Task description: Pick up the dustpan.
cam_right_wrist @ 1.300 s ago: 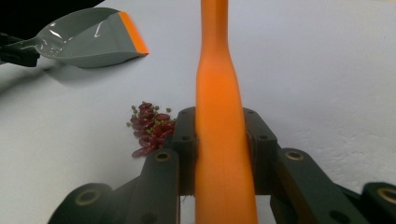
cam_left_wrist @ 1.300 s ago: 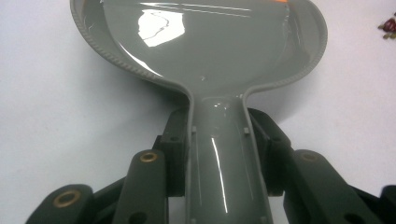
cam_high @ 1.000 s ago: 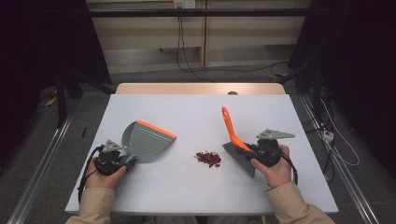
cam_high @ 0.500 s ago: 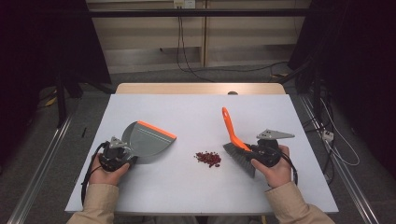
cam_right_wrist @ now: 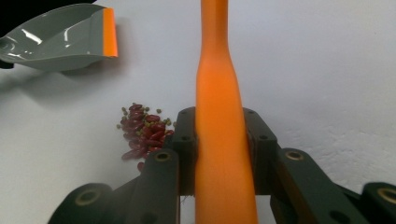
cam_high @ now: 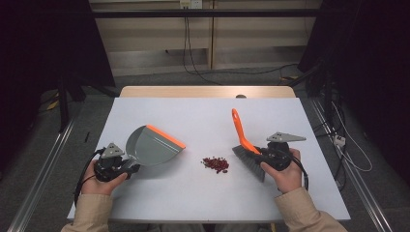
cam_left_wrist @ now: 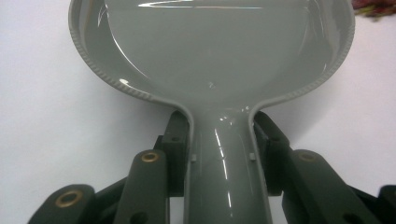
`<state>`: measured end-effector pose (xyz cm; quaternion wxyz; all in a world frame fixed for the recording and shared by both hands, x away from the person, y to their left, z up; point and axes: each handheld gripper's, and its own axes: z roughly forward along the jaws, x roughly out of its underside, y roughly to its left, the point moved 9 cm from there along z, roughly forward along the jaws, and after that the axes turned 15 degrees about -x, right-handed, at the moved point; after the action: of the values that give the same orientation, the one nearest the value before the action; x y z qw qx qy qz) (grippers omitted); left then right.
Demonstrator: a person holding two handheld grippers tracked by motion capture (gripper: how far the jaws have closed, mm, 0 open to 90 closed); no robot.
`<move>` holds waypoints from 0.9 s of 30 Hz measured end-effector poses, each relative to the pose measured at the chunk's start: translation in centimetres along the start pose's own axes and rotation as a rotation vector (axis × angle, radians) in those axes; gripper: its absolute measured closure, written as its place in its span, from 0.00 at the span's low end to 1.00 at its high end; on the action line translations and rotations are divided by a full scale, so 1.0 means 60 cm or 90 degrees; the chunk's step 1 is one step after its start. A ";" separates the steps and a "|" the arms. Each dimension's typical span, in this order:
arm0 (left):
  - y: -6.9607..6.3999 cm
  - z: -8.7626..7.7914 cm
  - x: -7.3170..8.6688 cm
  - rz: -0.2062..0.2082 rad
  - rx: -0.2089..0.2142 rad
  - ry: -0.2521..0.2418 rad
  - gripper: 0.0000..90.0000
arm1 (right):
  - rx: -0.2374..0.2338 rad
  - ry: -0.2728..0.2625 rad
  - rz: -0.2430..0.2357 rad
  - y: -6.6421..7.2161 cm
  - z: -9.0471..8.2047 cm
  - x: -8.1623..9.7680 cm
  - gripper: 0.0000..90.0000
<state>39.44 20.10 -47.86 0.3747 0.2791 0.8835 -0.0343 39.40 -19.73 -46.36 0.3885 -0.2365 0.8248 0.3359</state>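
Two low hands: left tongs point(cam_high: 126, 169) gripping dustpan point(cam_high: 153, 146), right tongs point(cam_high: 261, 155) brush point(cam_high: 245, 145).

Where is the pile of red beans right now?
In the high view the red beans lie on the white table near its front middle, between the grey dustpan on the left and the brush's bristles on the right.

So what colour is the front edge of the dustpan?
Orange, on a grey dustpan. The right gripper view shows the front edge best.

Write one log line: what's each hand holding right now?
left gripper: shut on dustpan handle | right gripper: shut on brush handle | beans: piled between them on table
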 end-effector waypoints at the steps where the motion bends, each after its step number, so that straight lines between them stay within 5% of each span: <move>1: -0.003 -0.003 0.000 0.005 0.007 0.001 0.71 | 0.002 0.000 0.000 -0.002 -0.001 -0.001 0.79; 27: -0.088 -0.024 0.002 0.108 0.132 -0.014 0.71 | 0.066 0.000 -0.005 -0.028 0.031 -0.026 0.79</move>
<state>35.73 16.09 -47.69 0.3551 0.3893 0.8444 -0.0966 42.33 -19.30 -46.59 0.4013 -0.2197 0.8401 0.2913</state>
